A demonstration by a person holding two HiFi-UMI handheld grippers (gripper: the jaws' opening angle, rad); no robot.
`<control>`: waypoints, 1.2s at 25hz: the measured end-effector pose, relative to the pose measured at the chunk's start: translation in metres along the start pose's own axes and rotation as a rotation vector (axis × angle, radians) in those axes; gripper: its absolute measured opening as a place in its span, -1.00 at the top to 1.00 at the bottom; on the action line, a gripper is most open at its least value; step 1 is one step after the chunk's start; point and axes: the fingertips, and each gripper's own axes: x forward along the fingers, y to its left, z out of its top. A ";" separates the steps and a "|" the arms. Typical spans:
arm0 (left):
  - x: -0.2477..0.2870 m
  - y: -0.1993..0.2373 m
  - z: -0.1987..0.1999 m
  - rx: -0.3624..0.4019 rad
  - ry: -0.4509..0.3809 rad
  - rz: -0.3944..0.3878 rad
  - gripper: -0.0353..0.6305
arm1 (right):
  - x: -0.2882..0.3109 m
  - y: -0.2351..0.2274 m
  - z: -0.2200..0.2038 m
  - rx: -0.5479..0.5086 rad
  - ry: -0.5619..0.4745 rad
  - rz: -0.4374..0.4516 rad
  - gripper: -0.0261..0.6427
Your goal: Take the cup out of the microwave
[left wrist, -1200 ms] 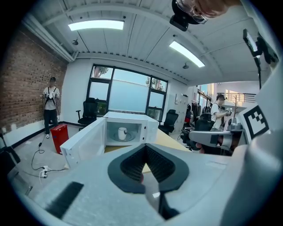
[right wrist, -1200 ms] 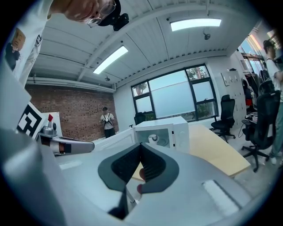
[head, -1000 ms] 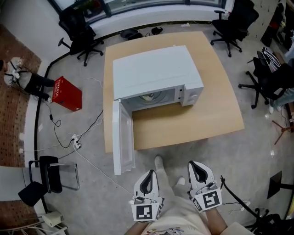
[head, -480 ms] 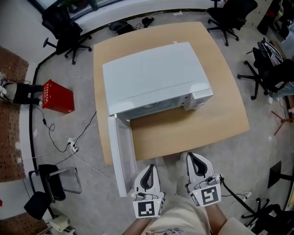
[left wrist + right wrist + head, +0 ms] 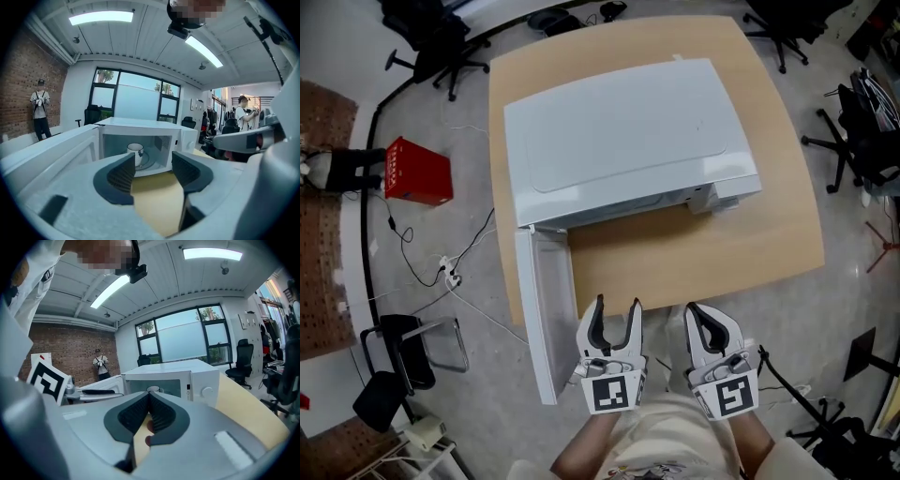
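Observation:
A white microwave (image 5: 628, 141) stands on a wooden table (image 5: 675, 253), its door (image 5: 546, 314) swung open toward me at the left. In the left gripper view a white cup (image 5: 135, 151) sits on the turntable inside the cavity, straight ahead and some way off. My left gripper (image 5: 612, 314) hovers at the table's near edge beside the door; its jaws are opening and nothing is between them. My right gripper (image 5: 710, 319) is shut and empty, just off the table's front edge. From the right gripper view only the rim of the cup (image 5: 153, 389) shows above the jaws.
Black office chairs (image 5: 441, 37) stand around the far side of the table. A red box (image 5: 417, 173) and cables (image 5: 450, 272) lie on the floor at the left. A folded black chair (image 5: 403, 361) sits near my left side. People stand far off.
Both grippers have moved forward to the table's near edge, and the microwave looms closer. The left gripper's jaws have gone from shut to open. The right gripper stays shut.

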 end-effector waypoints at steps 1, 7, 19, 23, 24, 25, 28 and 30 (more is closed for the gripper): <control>0.009 0.003 -0.004 0.005 0.001 0.007 0.12 | 0.001 -0.002 -0.002 0.003 0.005 0.000 0.90; 0.054 0.030 -0.018 0.035 -0.023 0.064 -0.10 | 0.016 -0.017 -0.013 0.027 0.015 -0.015 0.90; 0.152 0.058 -0.044 0.057 -0.008 0.070 -0.32 | 0.046 -0.030 -0.034 0.040 0.024 -0.026 0.90; 0.173 0.064 -0.045 0.072 -0.007 0.071 -0.34 | 0.061 -0.048 -0.040 0.052 0.016 -0.062 0.90; 0.178 0.065 -0.046 0.072 -0.006 0.073 -0.35 | 0.063 -0.054 -0.042 0.059 0.014 -0.072 0.90; 0.183 0.067 -0.046 0.071 -0.005 0.075 -0.35 | 0.065 -0.058 -0.043 0.066 0.012 -0.082 0.90; 0.195 0.073 -0.049 0.076 0.000 0.079 -0.38 | 0.070 -0.066 -0.046 0.077 0.007 -0.100 0.90; 0.205 0.075 -0.051 0.085 0.003 0.080 -0.40 | 0.073 -0.069 -0.047 0.080 0.006 -0.106 0.90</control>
